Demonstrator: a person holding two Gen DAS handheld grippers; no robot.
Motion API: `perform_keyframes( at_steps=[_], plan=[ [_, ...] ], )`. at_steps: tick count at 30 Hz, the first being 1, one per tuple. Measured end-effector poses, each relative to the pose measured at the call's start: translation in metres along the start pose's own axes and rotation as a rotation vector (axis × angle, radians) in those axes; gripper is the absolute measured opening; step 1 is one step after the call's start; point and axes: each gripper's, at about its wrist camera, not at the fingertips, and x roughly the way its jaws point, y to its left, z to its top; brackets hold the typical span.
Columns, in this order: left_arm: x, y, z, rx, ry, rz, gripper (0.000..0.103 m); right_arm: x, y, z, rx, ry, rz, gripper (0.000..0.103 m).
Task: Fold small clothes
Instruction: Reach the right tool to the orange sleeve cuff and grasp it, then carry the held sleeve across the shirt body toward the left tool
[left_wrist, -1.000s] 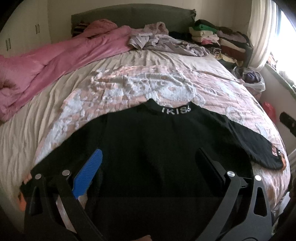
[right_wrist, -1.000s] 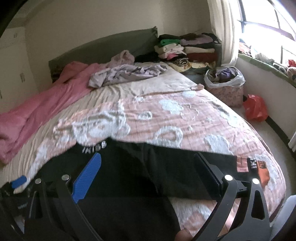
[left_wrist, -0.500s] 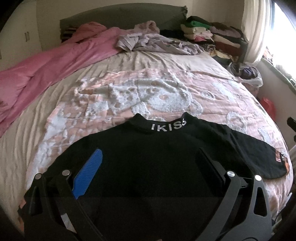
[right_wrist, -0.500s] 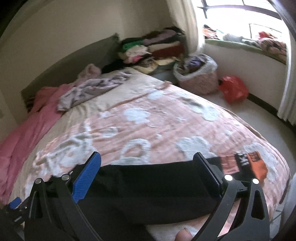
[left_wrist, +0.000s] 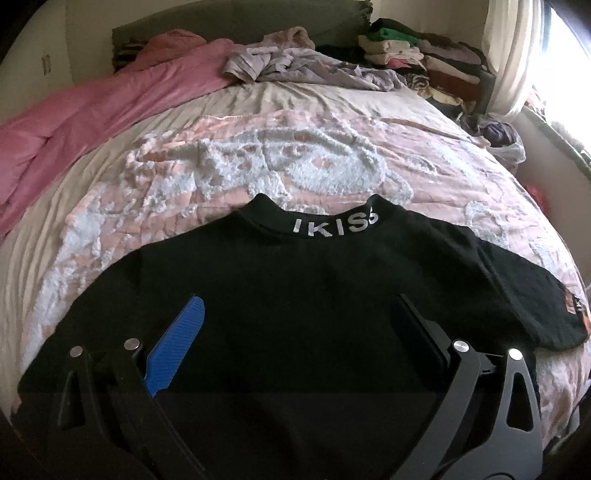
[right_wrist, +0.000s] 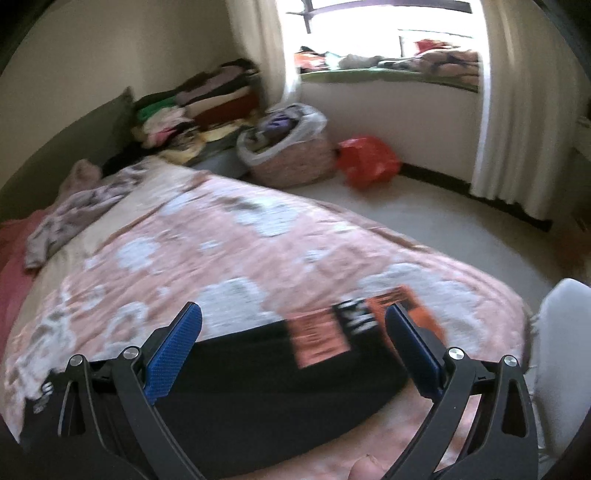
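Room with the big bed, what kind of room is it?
Most likely a bedroom at home. A wide bed with a pink and white patterned blanket fills it, folded clothes are stacked near the curtained window, and a black long-sleeved top lies spread flat for folding.

The black top's (left_wrist: 314, 295) hem is cut off; its orange sleeve label (right_wrist: 321, 336) is blurred.

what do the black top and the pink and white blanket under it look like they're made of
Black top: looks like a matte knit, probably cotton jersey; it lies limp and dull, and the collar lettering looks printed. Pink and white blanket: seems a plush or tufted fleece; the white pattern stands up fuzzy and nubby from the pink ground. Fibre content cannot be told.
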Motion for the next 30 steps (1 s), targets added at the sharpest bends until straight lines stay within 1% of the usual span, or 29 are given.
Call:
perform_keyframes(
  at_steps=[3, 6, 9, 13, 14, 16, 17, 18, 19, 20, 21, 22, 23, 24, 25, 26, 28, 30],
  plan=[
    [0.005, -0.001, -0.002, -0.001, 0.006, 0.0, 0.094, 0.011, -0.025, 0.0, 0.043, 0.01, -0.064, 0.099],
    [0.01, -0.002, -0.005, 0.002, 0.013, -0.001, 0.094, 0.025, -0.042, -0.004, 0.072, 0.046, -0.109, 0.099],
    [0.015, 0.0, -0.009, -0.001, 0.02, 0.0, 0.094, 0.041, -0.056, -0.01, 0.106, 0.1, -0.143, 0.099],
    [0.018, 0.003, -0.013, -0.007, 0.022, 0.006, 0.094, 0.059, -0.066, -0.019, 0.133, 0.164, -0.15, 0.099],
    [0.019, 0.005, -0.014, -0.011, 0.022, 0.008, 0.094, 0.064, -0.068, -0.022, 0.143, 0.181, -0.139, 0.099],
    [0.018, 0.008, -0.017, -0.025, 0.02, 0.007, 0.094, 0.07, -0.069, -0.025, 0.156, 0.201, -0.125, 0.095],
    [0.018, 0.009, -0.018, -0.03, 0.019, 0.005, 0.094, 0.069, -0.07, -0.026, 0.157, 0.196, -0.122, 0.082],
    [0.017, 0.01, -0.019, -0.034, 0.018, 0.003, 0.094, 0.068, -0.069, -0.025, 0.152, 0.188, -0.112, 0.066],
    [0.016, 0.011, -0.021, -0.034, 0.017, 0.0, 0.094, 0.067, -0.068, -0.025, 0.144, 0.186, -0.095, 0.059],
    [0.015, 0.011, -0.023, -0.03, 0.017, 0.001, 0.094, 0.067, -0.066, -0.025, 0.135, 0.189, -0.077, 0.048],
    [0.014, 0.012, -0.024, -0.027, 0.016, 0.002, 0.094, 0.067, -0.065, -0.025, 0.127, 0.185, -0.064, 0.032],
    [0.013, 0.012, -0.025, -0.027, 0.015, 0.002, 0.094, 0.066, -0.062, -0.024, 0.121, 0.183, -0.052, 0.027],
    [0.012, 0.013, -0.026, -0.028, 0.014, 0.0, 0.094, 0.064, -0.061, -0.023, 0.12, 0.178, -0.038, 0.025],
    [0.011, 0.014, -0.026, -0.029, 0.013, -0.002, 0.094, 0.06, -0.059, -0.022, 0.117, 0.163, -0.011, 0.02],
    [0.009, 0.015, -0.026, -0.033, 0.01, -0.005, 0.094, 0.057, -0.057, -0.02, 0.111, 0.154, 0.009, 0.019],
    [0.007, 0.016, -0.026, -0.035, 0.007, -0.006, 0.094, 0.052, -0.053, -0.018, 0.103, 0.137, 0.048, 0.007],
    [0.003, 0.018, -0.025, -0.041, -0.003, -0.008, 0.094, 0.043, -0.044, -0.014, 0.094, 0.117, 0.144, 0.007],
    [-0.001, 0.021, -0.025, -0.047, -0.011, -0.008, 0.094, 0.031, -0.028, -0.012, 0.05, 0.092, 0.218, 0.006]
  ],
)
